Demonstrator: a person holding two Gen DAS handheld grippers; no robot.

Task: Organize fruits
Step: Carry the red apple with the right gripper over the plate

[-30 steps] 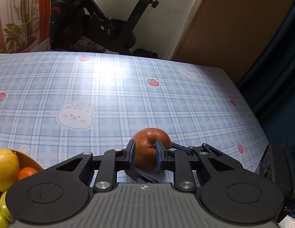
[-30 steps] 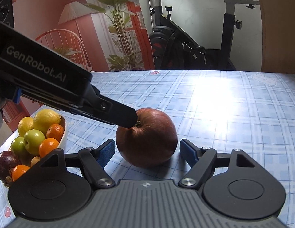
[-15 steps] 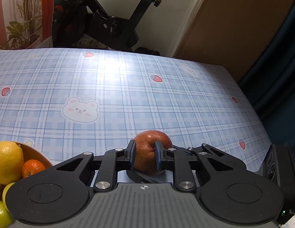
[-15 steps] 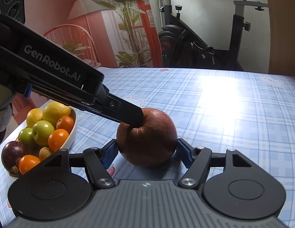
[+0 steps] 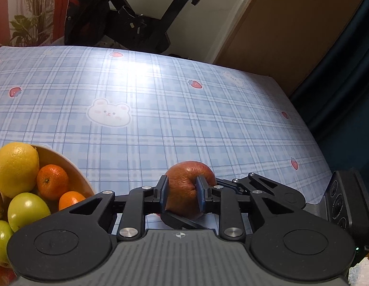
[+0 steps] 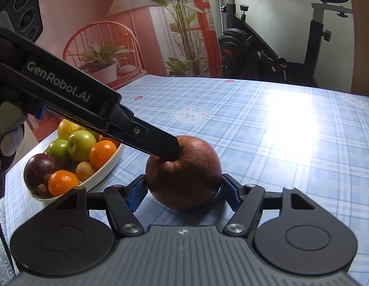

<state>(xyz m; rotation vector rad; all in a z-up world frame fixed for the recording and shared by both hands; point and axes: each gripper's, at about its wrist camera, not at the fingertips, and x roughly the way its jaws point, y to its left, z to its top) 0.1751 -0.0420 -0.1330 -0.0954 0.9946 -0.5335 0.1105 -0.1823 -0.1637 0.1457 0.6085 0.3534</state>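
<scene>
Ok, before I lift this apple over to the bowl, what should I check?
1. Right gripper pads against both sides of the red apple: ok.
2. Left gripper shut on the apple's top: ok.
3. Apple resting on the tablecloth, not tilted off: ok.
4. Stretch of cloth between apple and bowl free of things: ok.
5. Room in the bowl for the apple: cannot tell, it looks nearly full.

Glossy plaid tablecloth (image 5: 160, 119); wrinkled red apple (image 6: 184, 174); matt black plastic fingers (image 5: 163, 191).
</scene>
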